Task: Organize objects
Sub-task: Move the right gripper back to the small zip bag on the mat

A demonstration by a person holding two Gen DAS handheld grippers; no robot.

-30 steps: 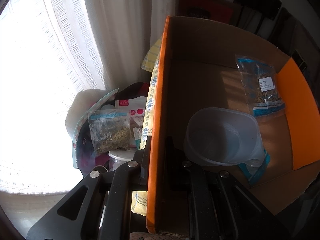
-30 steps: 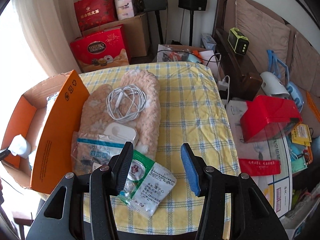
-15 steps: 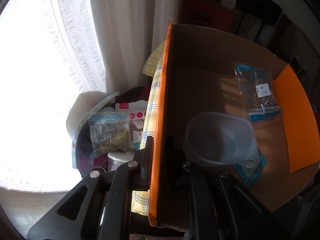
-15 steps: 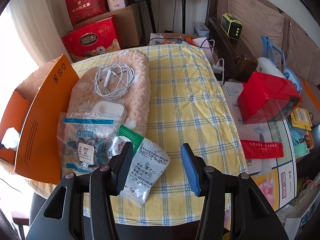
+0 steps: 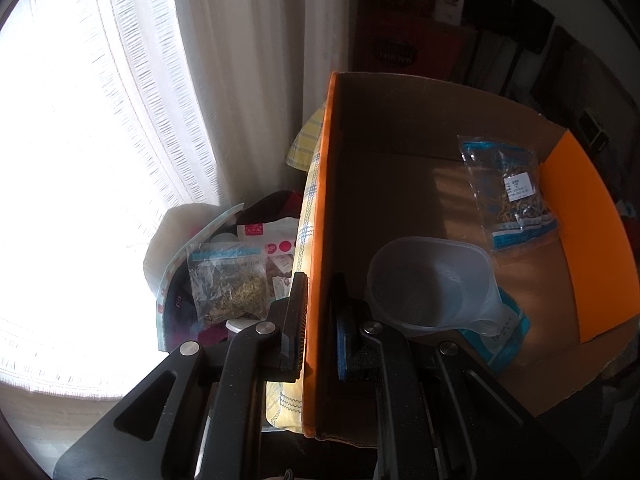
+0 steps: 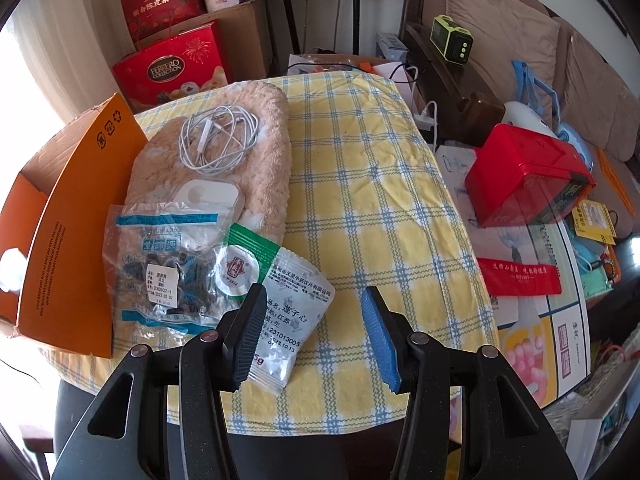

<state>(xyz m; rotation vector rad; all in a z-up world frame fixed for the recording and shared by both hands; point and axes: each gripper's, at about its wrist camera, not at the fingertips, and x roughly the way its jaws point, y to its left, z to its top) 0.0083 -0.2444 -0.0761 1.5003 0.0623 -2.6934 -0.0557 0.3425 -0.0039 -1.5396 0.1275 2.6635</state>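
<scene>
Sunlit and cluttered, the room held a yellow checked tabletop [image 6: 360, 184] with work left on it. Your left tool [image 5: 318, 320] was clamped on the wall of the orange cardboard box [image 5: 320, 216], which already held a clear plastic cup [image 5: 432, 284] and a clear bag of dried herbs [image 5: 508, 188]. Your right tool [image 6: 314, 334], fingers apart, hovered over the white-and-green sachet [image 6: 280, 292]. Beside it lay a clear bag of dark pieces [image 6: 160, 264], white coiled earphones [image 6: 218, 136] and a white case [image 6: 208, 198], unpacked; I'd judge you under halfway.
</scene>
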